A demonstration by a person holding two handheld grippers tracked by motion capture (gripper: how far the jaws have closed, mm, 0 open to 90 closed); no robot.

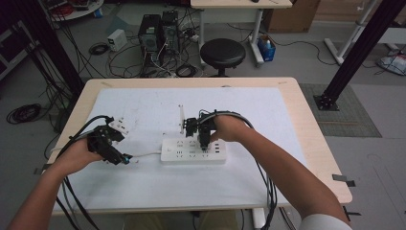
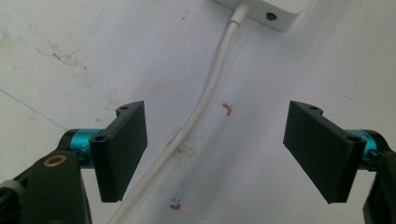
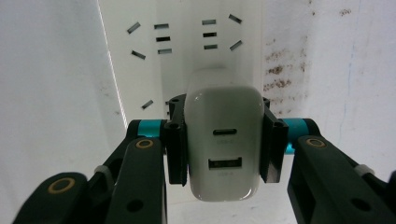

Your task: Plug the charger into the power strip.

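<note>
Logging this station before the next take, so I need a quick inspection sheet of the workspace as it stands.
Surface: white mat on a wooden table, smudged, small red marks.
Job's things: power strip; white charger clamped above its sockets.
Clutter: white plug and a white upright piece.
Grippers: left gripper open over the strip's cord; right gripper shut on the charger.
Cables: black leads trail off the front edge.
Surroundings: stool, computers, floor cables.

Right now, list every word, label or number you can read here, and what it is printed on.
No text reads clearly.
Charger held in the right gripper: faint grey marks under its two ports, too blurred to read.
Power strip: no legible print.
</note>
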